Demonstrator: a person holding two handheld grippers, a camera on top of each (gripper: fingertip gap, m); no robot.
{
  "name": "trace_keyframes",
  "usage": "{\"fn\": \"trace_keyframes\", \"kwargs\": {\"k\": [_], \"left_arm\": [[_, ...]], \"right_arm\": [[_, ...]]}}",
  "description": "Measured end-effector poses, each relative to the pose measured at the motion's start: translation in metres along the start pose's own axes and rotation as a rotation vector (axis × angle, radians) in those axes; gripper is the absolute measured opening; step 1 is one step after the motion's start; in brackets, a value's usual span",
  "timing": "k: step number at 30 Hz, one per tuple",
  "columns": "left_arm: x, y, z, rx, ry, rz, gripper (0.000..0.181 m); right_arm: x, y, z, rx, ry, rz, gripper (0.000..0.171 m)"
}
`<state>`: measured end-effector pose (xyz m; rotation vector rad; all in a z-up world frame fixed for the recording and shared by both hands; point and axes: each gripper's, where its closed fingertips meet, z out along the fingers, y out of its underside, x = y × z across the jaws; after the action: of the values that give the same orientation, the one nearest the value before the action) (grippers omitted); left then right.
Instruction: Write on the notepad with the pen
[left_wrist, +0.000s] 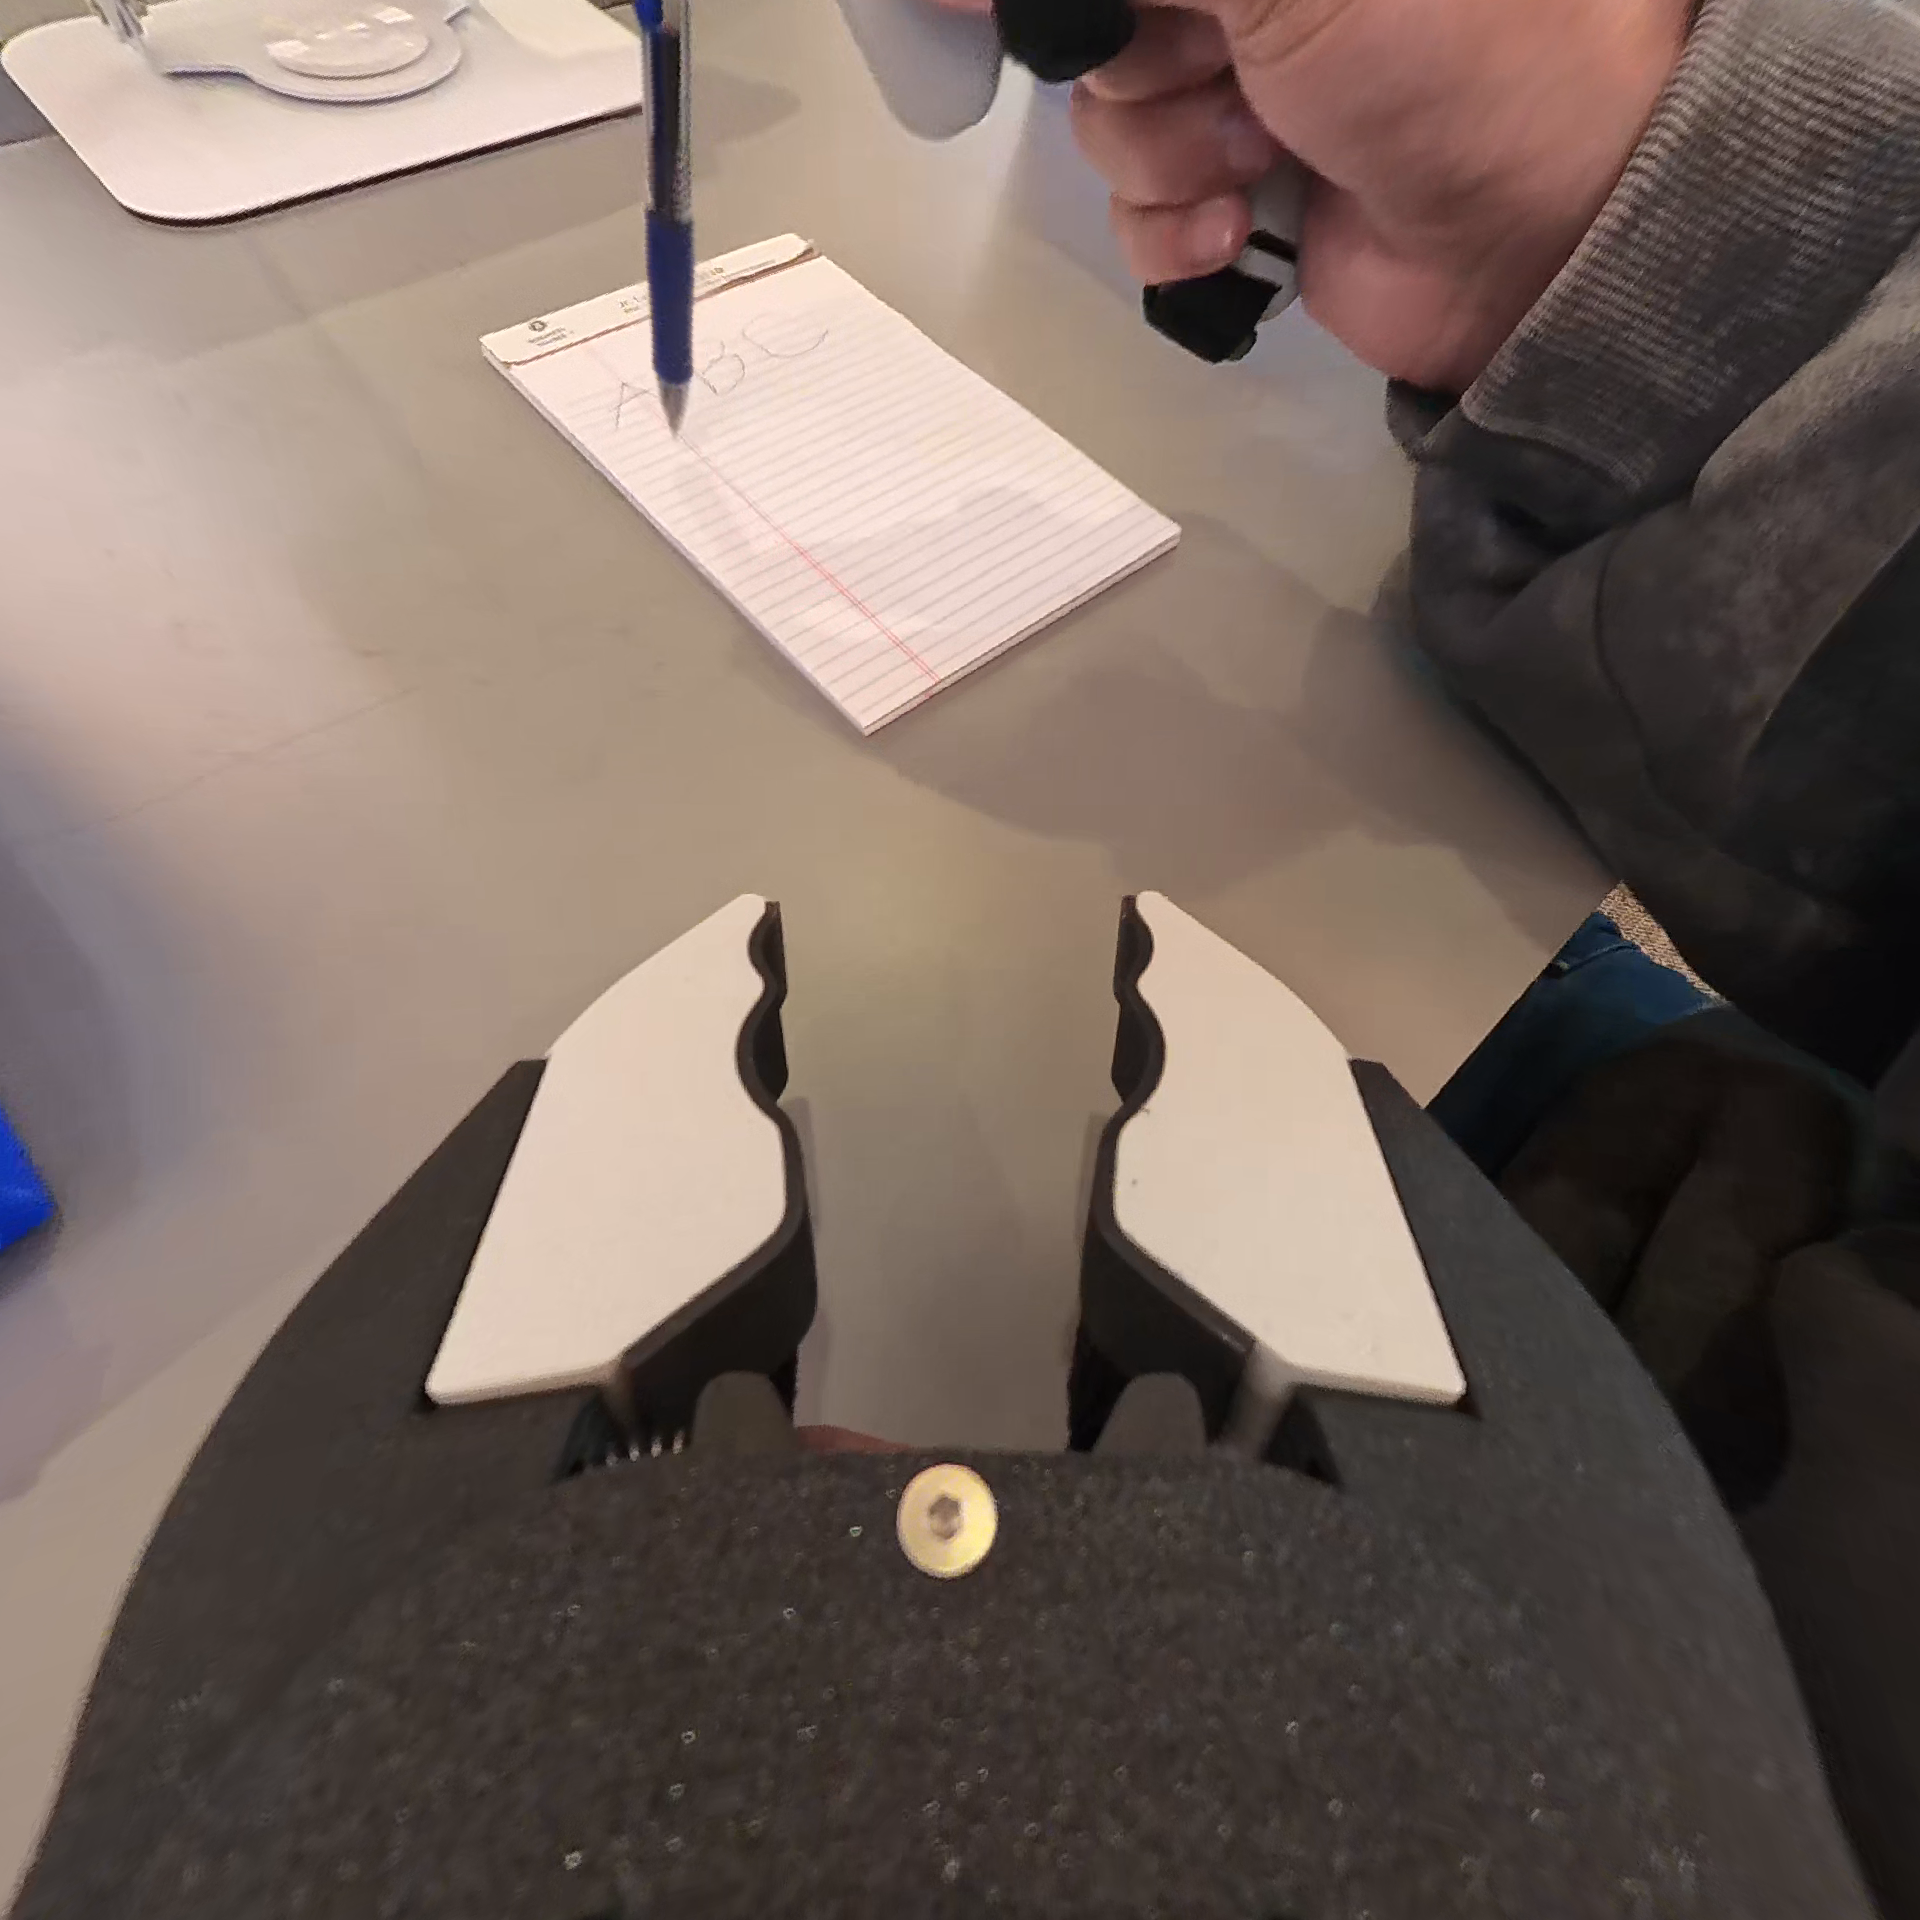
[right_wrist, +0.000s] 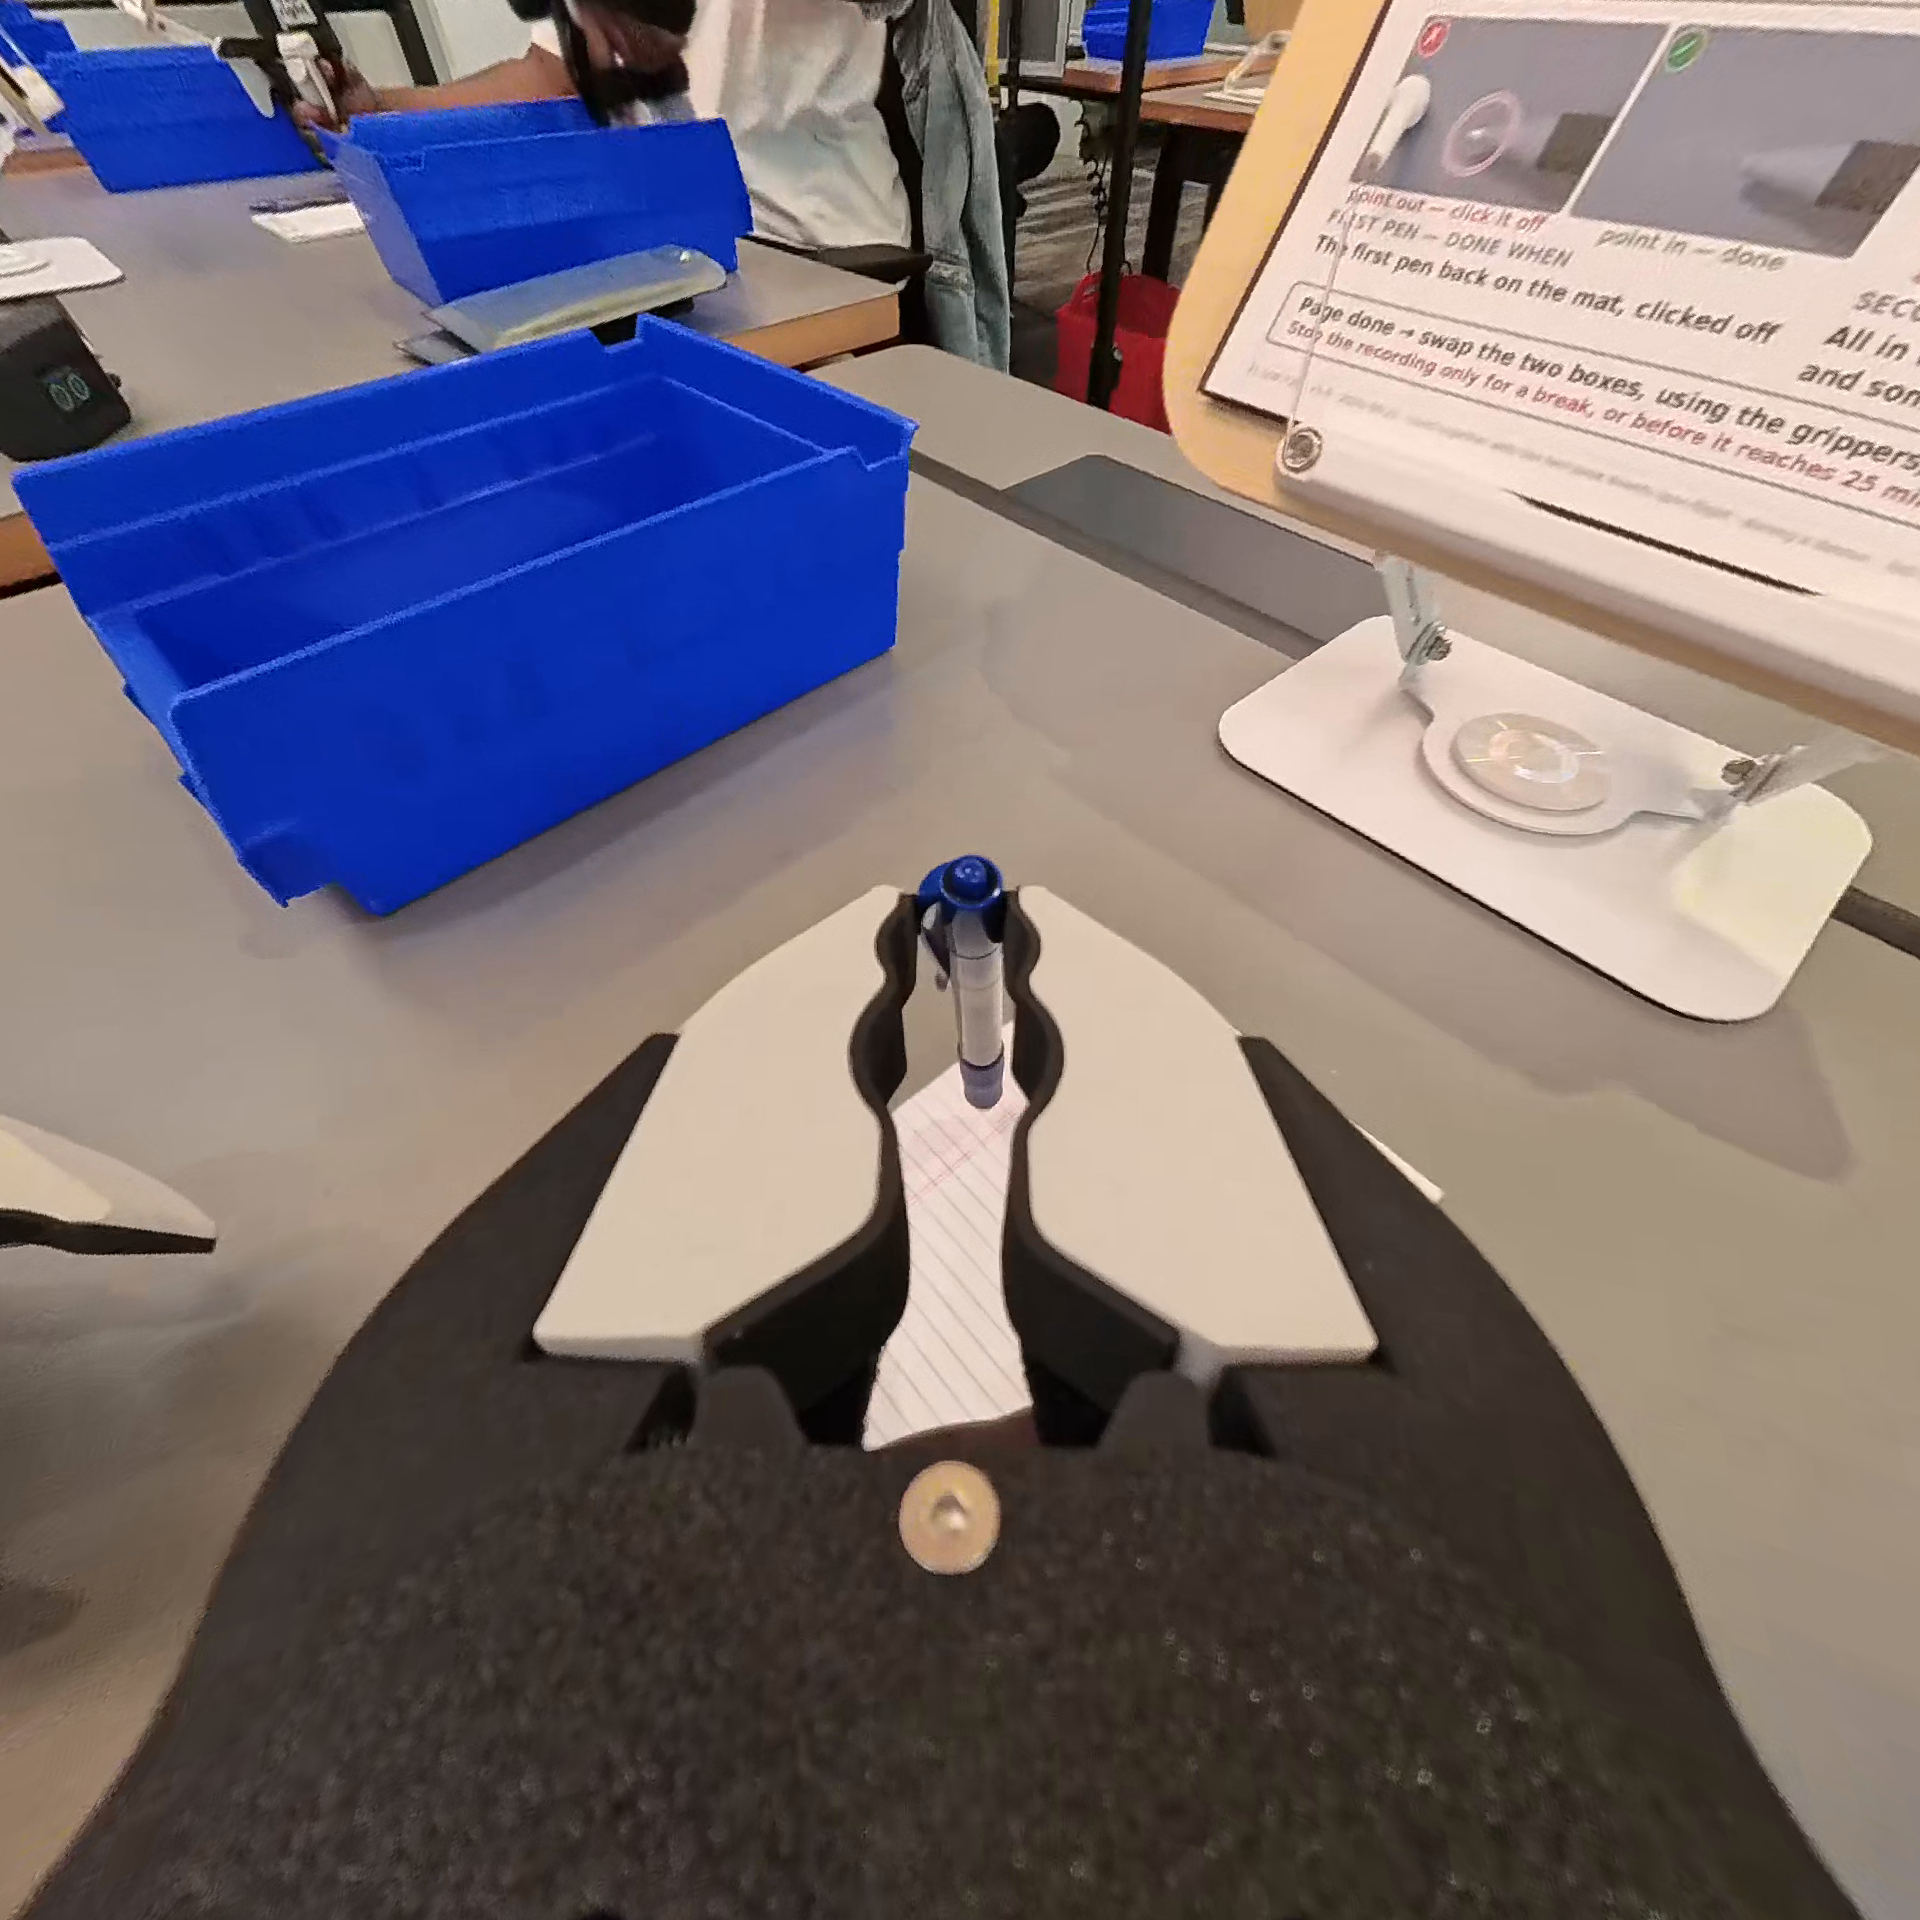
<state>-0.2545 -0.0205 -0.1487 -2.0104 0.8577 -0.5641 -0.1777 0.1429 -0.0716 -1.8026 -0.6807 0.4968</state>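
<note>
A white lined notepad (left_wrist: 831, 478) lies on the grey table, with a few handwritten letters along its top lines. A blue pen (left_wrist: 667, 239) stands nearly upright over it, tip on or just above the paper near the first letter. My right gripper (right_wrist: 961, 909) is shut on the pen (right_wrist: 971, 977) near its clicker end, and the notepad (right_wrist: 951, 1278) shows between its fingers below. My left gripper (left_wrist: 951, 914) is open and empty, hovering over bare table in front of the pad. A hand (left_wrist: 1382, 177) holds the right gripper above the pad.
A blue bin (right_wrist: 499, 613) stands at the left of the table. A white stand base (right_wrist: 1538, 821) with an instruction board (right_wrist: 1621, 260) stands at the right, also in the left wrist view (left_wrist: 312, 104). A grey sleeve (left_wrist: 1683, 520) reaches in. Other tables, bins and a person sit behind. Spacing between my two grippers at the tips: around 20 cm.
</note>
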Motion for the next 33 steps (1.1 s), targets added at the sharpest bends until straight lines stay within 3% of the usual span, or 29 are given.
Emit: {"fn": "trace_keyframes", "kwargs": {"k": [17,33], "left_arm": [[-0.001,0.001,0.001,-0.006,0.01,0.0,0.061],[0.004,0.0,0.0,-0.007,0.012,0.014,0.061]], "right_arm": [[-0.001,0.0,0.017,-0.03,-0.012,-0.011,0.016],[-0.007,0.006,0.008,-0.073,-0.015,-0.022,0.016]]}}
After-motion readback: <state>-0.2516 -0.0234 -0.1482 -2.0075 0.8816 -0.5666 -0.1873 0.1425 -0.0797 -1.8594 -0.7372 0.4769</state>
